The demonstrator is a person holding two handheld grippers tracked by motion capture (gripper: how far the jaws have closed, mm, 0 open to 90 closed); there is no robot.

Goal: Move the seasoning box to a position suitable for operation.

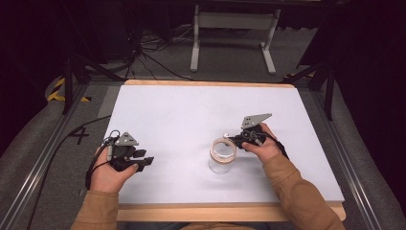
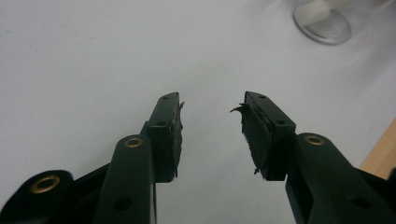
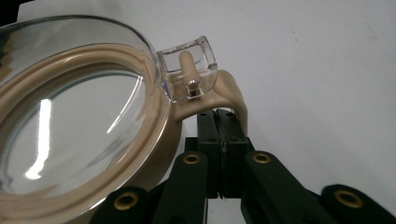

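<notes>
Right gripper view: jaws on jar latch (image 3: 224, 100)

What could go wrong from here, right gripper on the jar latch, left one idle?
1. The right gripper is shut on the thin beige latch alone, at the lid's edge; a pull could tip the glass jar.
2. The left gripper sits open, well apart from the jar, so nothing steadies its base.
3. The grip is narrow; the latch might slip out.
</notes>
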